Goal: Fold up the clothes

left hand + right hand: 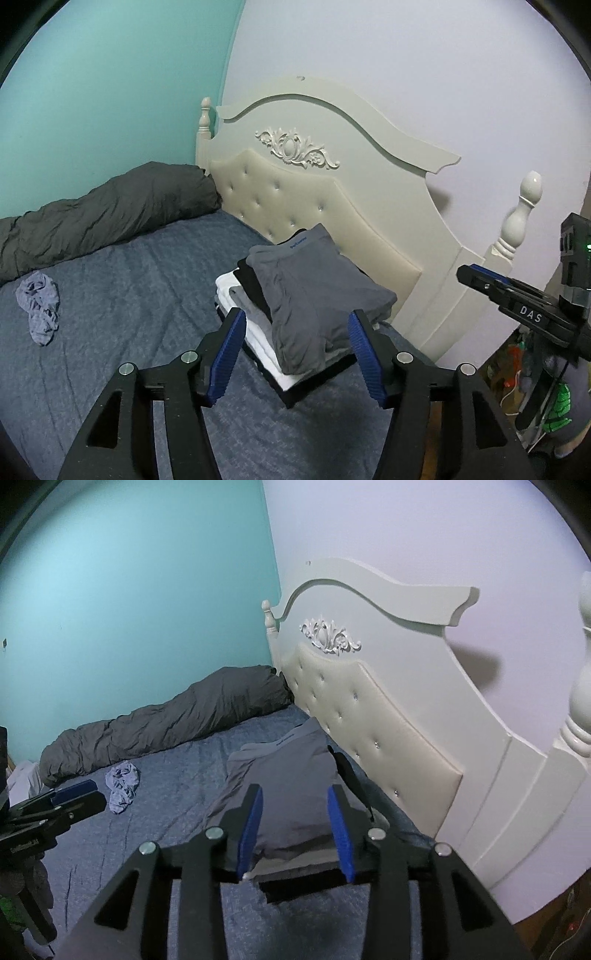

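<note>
A stack of folded clothes [258, 325] lies on the blue bed [129, 295] near the headboard, with folded grey shorts [317, 295] on top. My left gripper [297, 321] is open and empty, just in front of the stack. My right gripper [295, 794] is open and empty, hovering over the grey shorts [288, 775]; it also shows at the right of the left wrist view [476, 277]. A crumpled light blue garment [40, 306] lies apart on the bed to the left; it also shows in the right wrist view [122, 782].
A dark grey duvet [103, 214] is bunched along the teal wall. A cream tufted headboard [332, 192] stands right behind the stack. The bed's right edge drops to a cluttered floor [524, 369].
</note>
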Available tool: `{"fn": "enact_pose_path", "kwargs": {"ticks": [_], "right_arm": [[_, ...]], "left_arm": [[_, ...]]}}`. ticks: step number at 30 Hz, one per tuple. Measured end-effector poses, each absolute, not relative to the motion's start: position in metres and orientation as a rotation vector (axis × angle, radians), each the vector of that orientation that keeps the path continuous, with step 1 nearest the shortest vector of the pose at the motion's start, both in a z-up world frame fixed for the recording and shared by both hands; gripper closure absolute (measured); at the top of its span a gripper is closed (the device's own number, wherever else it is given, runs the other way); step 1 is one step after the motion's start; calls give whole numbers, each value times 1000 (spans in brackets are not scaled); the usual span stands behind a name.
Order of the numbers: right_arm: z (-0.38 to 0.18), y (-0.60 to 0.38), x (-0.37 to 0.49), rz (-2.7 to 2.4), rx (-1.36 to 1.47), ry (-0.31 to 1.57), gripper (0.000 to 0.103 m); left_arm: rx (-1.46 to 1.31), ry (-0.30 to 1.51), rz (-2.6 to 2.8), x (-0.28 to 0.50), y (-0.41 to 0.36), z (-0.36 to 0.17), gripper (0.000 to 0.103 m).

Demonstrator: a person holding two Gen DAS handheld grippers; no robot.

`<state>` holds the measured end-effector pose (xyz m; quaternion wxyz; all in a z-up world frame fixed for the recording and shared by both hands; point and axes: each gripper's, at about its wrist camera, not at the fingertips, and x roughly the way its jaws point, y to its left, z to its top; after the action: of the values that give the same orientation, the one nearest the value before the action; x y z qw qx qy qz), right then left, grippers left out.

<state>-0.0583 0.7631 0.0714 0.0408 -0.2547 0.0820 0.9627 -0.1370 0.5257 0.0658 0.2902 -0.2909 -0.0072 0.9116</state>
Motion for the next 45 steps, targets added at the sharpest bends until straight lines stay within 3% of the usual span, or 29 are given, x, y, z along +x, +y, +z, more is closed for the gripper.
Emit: {"fn": "enact_pose_path", "kwargs": {"ticks": [2, 4, 14, 18, 27, 30, 45], "right_arm": [[73, 760, -48, 2940, -765, 250, 64], [74, 757, -36, 2938, -749, 264, 55], [64, 734, 15, 2928, -715, 275, 40], [56, 724, 30, 2916, -718, 274, 27], [43, 708, 59, 2885, -724, 265, 15], [41, 705, 67, 2875, -713, 271, 4], [41, 677, 101, 2864, -668, 274, 0]], "left_arm": [[-770, -18, 2432, -127, 521, 66, 37], [-763, -14, 2437, -119, 516, 66, 35], [-737, -9, 2444, -79, 494, 64, 27], [-722, 8, 2447, -66, 488, 61, 25], [-708, 11, 2445, -42, 475, 56, 23], [-702, 17, 2443, -35, 472, 55, 23], [-669, 38, 2439, -5, 457, 49, 21]]}}
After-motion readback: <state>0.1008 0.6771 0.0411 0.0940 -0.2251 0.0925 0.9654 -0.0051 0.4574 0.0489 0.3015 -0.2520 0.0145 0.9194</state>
